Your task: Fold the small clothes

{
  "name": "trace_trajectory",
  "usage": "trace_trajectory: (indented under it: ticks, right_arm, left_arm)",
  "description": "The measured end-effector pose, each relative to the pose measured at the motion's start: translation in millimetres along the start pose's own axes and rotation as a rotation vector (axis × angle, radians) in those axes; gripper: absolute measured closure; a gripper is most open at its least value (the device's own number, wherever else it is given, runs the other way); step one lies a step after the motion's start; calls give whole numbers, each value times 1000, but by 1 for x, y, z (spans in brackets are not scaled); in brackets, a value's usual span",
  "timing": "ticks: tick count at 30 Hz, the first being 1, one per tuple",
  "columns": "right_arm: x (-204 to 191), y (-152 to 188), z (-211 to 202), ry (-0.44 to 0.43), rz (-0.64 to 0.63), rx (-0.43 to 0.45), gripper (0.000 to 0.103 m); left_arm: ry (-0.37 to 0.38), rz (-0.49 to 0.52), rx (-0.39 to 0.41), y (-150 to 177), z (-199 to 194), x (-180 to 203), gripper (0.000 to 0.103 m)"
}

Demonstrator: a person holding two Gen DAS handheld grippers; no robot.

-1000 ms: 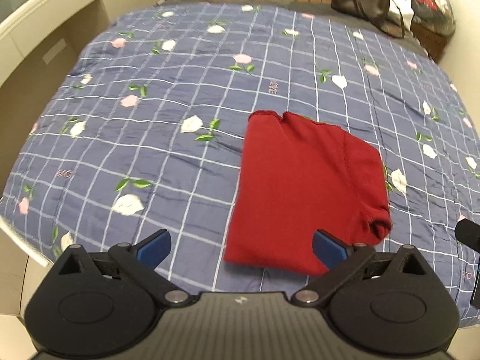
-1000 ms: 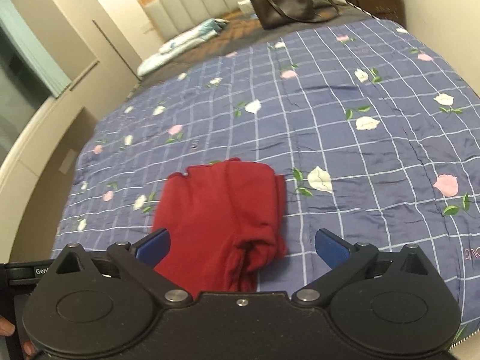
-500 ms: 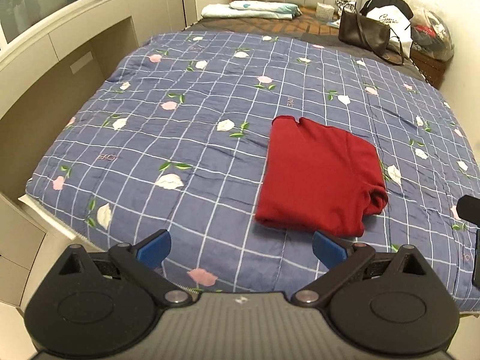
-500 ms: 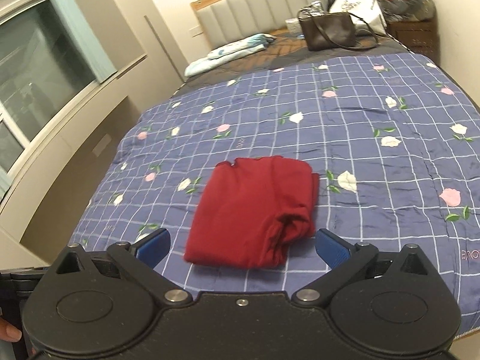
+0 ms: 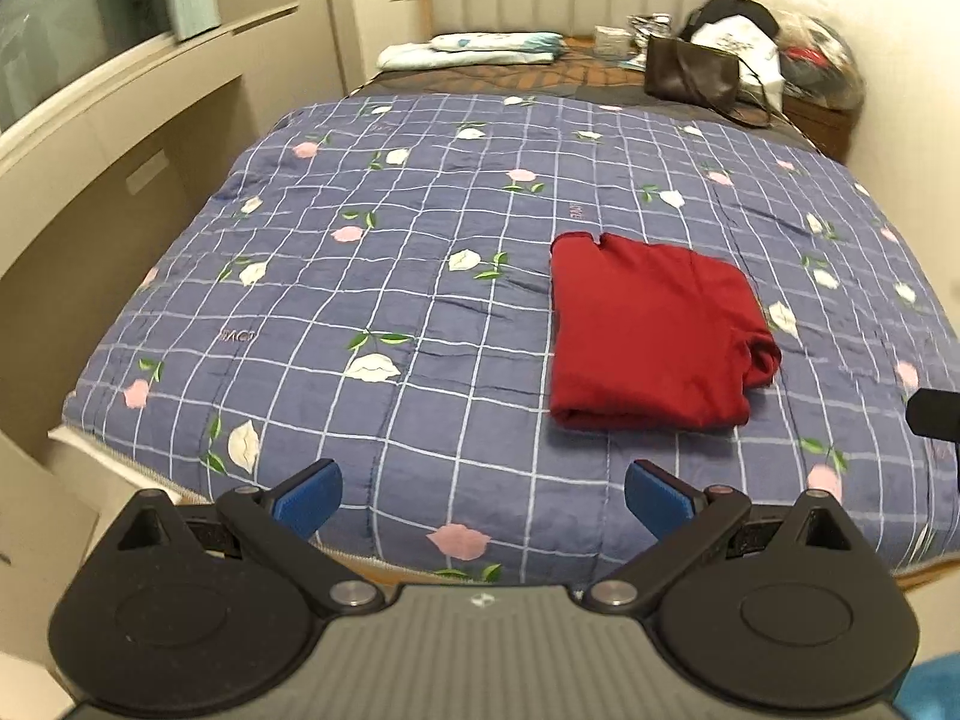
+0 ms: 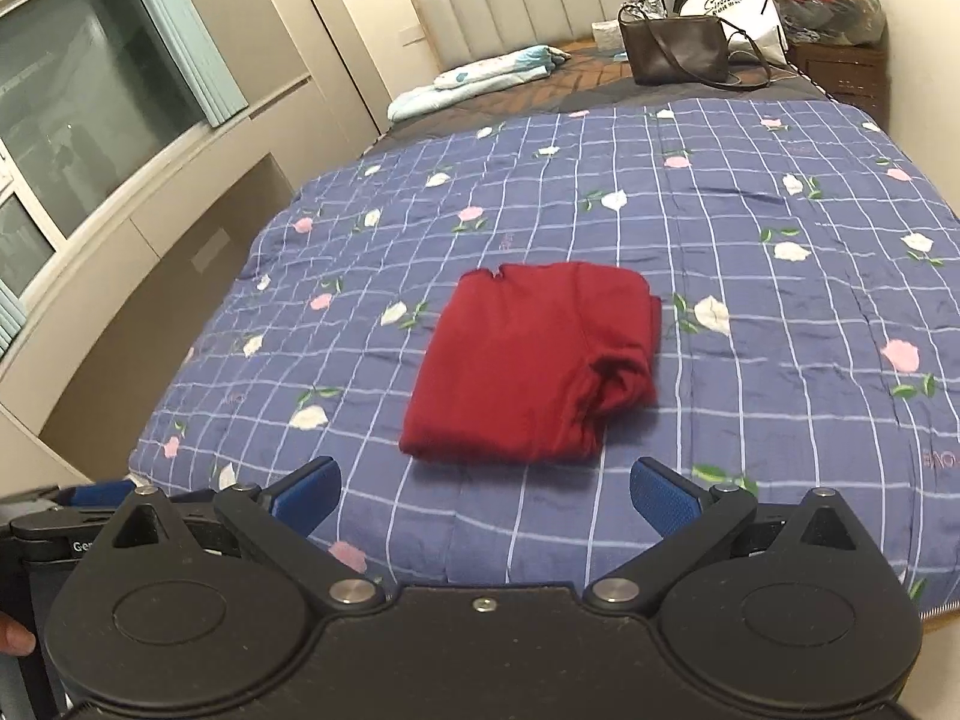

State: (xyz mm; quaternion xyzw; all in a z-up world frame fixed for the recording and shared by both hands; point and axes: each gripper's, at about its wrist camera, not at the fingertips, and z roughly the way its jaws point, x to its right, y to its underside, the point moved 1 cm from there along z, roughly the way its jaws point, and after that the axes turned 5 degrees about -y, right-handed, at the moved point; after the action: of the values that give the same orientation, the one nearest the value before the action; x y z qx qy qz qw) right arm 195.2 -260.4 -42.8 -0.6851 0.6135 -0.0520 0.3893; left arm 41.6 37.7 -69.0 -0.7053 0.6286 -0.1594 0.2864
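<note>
I find the red garment folded into a compact rectangle near the quilt's front edge, one corner bunched, with my left gripper and right gripper spread empty, so folding appears essentially finished.

Garment: matt red knit. Quilt: smooth, slight sheen. Headboard: padded, wood-framed. Bag: dark leather-like.

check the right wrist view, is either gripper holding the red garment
No, the red garment lies folded on the quilt, beyond the open right gripper.
</note>
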Motion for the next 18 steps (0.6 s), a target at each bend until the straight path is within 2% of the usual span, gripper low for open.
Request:
trace_trajectory:
  ticks: [6, 18]
  right_arm:
    - [-8, 17, 14, 27, 13, -83, 1]
    - [-9, 17, 18, 63, 36, -98, 1]
  left_arm:
    - [32, 49, -31, 9, 8, -1, 1]
    - [58, 65, -46, 8, 16, -2, 1]
